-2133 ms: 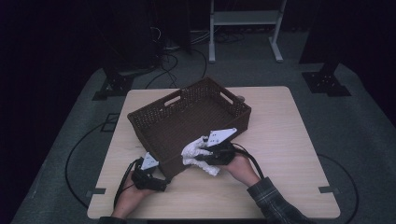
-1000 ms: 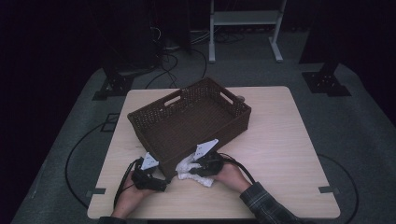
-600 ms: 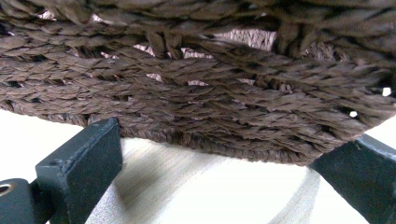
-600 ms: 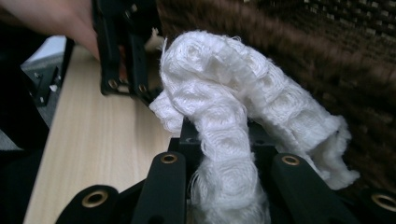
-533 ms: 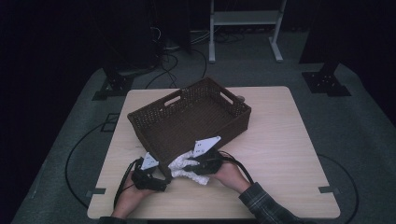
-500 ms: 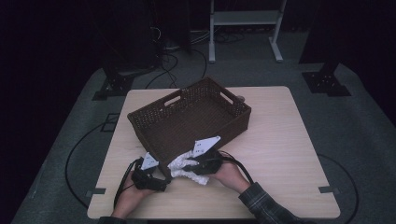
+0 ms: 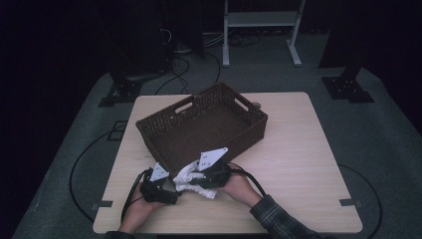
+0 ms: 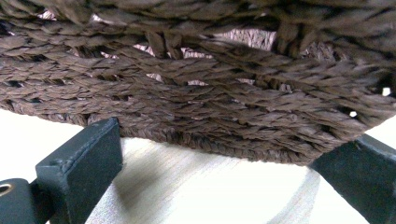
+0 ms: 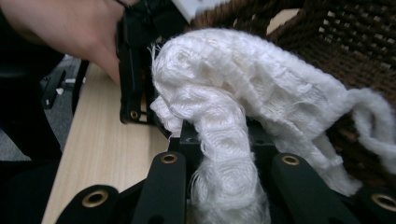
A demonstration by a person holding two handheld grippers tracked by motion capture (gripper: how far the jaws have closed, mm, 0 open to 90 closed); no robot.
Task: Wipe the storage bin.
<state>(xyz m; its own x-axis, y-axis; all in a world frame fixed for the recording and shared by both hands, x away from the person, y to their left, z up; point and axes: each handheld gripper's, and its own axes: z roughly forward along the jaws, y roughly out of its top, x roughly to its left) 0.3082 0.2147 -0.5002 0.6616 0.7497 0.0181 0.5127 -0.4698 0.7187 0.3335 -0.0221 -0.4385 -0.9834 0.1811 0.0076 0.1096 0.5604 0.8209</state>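
Note:
A brown wicker basket (image 7: 219,142) stands on the wooden table (image 7: 298,164). My right gripper (image 7: 195,182) is shut on a bunched white cloth (image 7: 186,178), held just off the table in front of the basket's near corner. In the right gripper view the cloth (image 9: 243,93) piles over the right gripper (image 9: 229,154) and hides its pads. My left gripper (image 7: 166,191) rests on the table right beside the cloth. In the left gripper view my left gripper (image 8: 217,163) is open, with bare table between its fingers and the basket wall (image 8: 196,93) close ahead.
The basket is turned at an angle, with cut-out handles at both ends. A hand (image 9: 70,28) with the left gripper (image 9: 135,70) shows behind the cloth. Bare tabletop lies to the right. Cables trail from both grippers. Stands and cables sit on the dark floor beyond.
My right gripper has carried the white cloth leftward along the basket's front, up to the left gripper, and lifted it a little. The left gripper has stayed put.

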